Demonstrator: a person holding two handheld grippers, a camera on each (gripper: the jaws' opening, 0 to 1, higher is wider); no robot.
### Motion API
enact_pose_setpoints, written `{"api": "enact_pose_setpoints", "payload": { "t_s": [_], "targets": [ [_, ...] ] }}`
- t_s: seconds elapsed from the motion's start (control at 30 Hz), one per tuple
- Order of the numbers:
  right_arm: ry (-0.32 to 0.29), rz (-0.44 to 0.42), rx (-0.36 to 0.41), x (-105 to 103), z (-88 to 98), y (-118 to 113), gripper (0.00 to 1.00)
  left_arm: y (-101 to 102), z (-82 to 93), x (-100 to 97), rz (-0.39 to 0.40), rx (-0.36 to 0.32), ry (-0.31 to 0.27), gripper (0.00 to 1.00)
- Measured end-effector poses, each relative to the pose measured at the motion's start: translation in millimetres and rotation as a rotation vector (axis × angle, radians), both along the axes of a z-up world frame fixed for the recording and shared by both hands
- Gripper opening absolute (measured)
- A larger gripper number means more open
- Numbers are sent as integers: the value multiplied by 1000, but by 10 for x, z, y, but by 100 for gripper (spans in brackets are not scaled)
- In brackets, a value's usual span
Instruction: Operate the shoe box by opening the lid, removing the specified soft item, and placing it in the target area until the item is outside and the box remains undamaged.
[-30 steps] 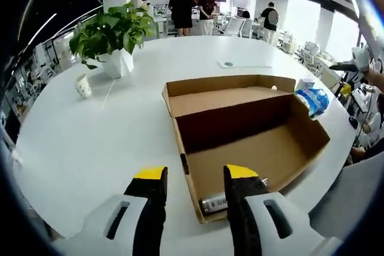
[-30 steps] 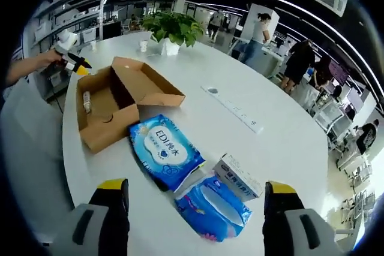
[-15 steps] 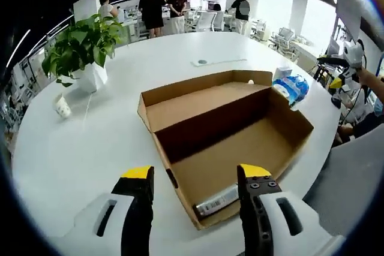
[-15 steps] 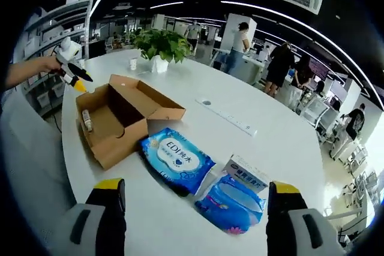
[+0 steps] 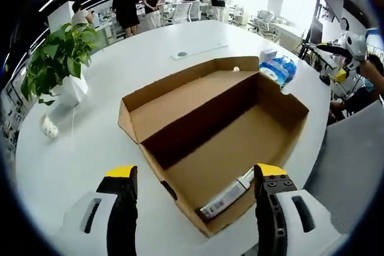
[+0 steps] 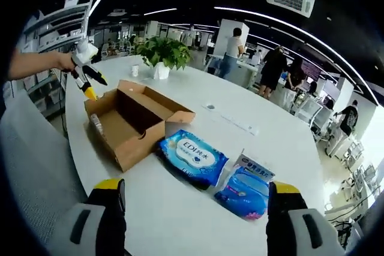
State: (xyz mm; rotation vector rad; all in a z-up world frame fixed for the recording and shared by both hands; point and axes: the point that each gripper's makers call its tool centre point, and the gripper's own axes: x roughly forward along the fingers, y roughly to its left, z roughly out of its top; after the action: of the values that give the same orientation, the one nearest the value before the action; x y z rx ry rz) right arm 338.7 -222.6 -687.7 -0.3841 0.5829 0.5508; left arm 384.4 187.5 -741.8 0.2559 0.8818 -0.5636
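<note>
One open cardboard box (image 6: 135,125) holding one tube (image 5: 228,193). Two blue wipe packs (image 6: 193,156) (image 6: 246,191), one small white carton (image 6: 257,166), one potted plant (image 6: 161,53), one paper cup (image 5: 48,128). One white table (image 6: 198,208), two grippers (image 5: 191,175) (image 6: 195,189).

A brown cardboard shoe box (image 5: 228,148) lies open on the white worktop (image 5: 108,118), its hinged lid (image 5: 180,97) folded back flat beside it. A small silver tube (image 5: 227,193) lies inside, against the box's near wall. A blue soft pack of wet wipes (image 6: 193,156) lies flat on the worktop just beside the box, with a second blue pack (image 6: 246,189) beside it.
</note>
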Motion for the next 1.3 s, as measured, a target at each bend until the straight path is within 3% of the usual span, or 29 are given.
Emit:
{"api": "enact_pose_setpoints", "payload": {
  "t_s": [0.57,0.83,1.17,1.3],
  "targets": [
    [-31,-51,56,-516,107,177,100,-2,-16,80,-110,64,5,100],
    [-47,-103,105,-695,139,214,100,-53,-73,101,-158,82,28,100],
    [-66,-136,166,-821,160,349,100,-117,-217,47,-265,117,103,99],
    [-85,-157,147,-829,181,315,100,-134,-287,46,-316,142,148,97]
  ]
}}
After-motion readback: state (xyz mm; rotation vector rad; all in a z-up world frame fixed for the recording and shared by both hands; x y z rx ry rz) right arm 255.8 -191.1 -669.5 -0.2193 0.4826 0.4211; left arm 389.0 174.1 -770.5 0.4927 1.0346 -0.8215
